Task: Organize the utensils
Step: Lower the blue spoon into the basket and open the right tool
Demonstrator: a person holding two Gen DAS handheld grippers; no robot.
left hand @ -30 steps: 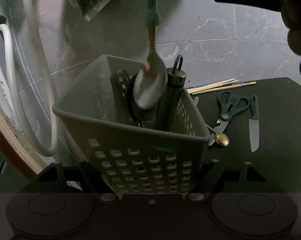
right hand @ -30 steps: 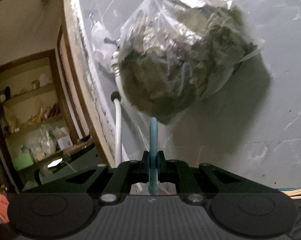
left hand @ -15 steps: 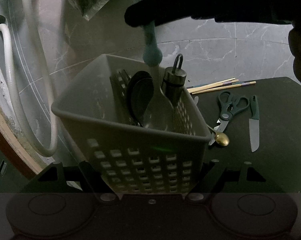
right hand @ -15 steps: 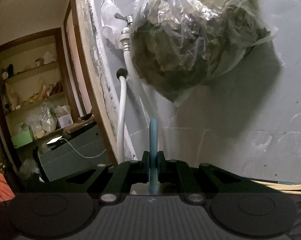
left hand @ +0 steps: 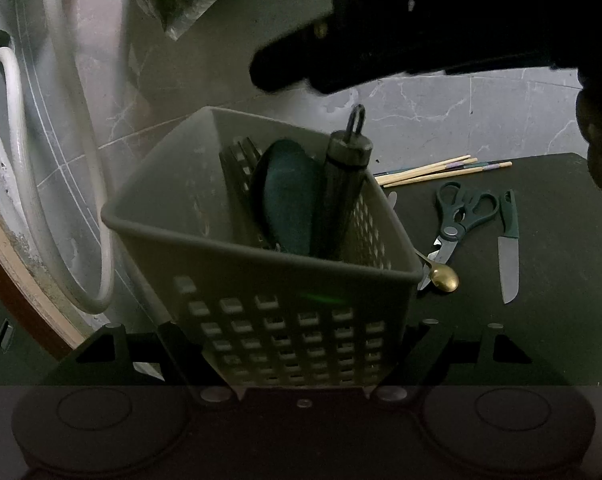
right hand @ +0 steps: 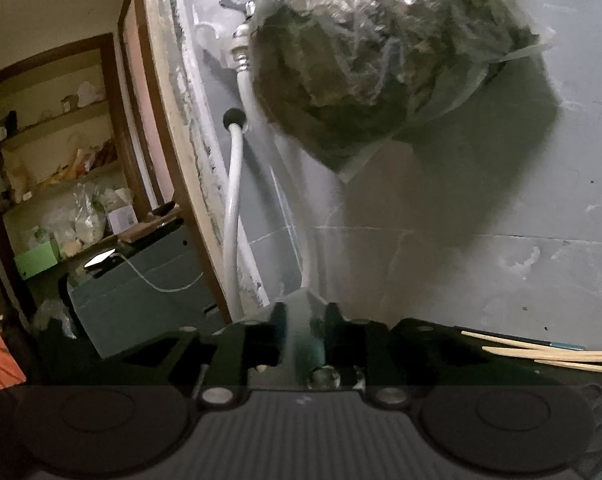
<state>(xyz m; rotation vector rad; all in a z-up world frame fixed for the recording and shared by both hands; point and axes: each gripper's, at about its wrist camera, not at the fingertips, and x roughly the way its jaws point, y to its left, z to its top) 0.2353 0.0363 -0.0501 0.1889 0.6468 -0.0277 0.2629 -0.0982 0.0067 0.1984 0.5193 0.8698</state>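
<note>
My left gripper [left hand: 297, 332] is shut on the lower part of a grey perforated basket [left hand: 205, 232], holding it tilted. In the basket stand a steel cylinder with a loop [left hand: 343, 188], a dark ladle [left hand: 289, 204] and a slotted turner [left hand: 237, 168]. My right gripper [right hand: 303, 320] hovers just above the basket, a dark shape [left hand: 285, 72] in the left wrist view. Its jaws are opening, and a blurred teal spoon handle [right hand: 307, 344] is slipping down loose between them. On the black table [left hand: 561, 320] lie chopsticks [left hand: 441, 168], scissors [left hand: 457, 216], a knife [left hand: 508, 256] and a gold spoon [left hand: 445, 278].
A plastic bag of dark greens [right hand: 381, 60] hangs on the grey tiled wall above the basket. White hoses [left hand: 17, 120] loop down at the left by a door frame [right hand: 169, 120]. Beyond it are cluttered shelves [right hand: 61, 184].
The right gripper brought the teal-handled spoon down into the basket, then its jaws parted and the handle slid down out of their grip. The left gripper and basket stayed put.
</note>
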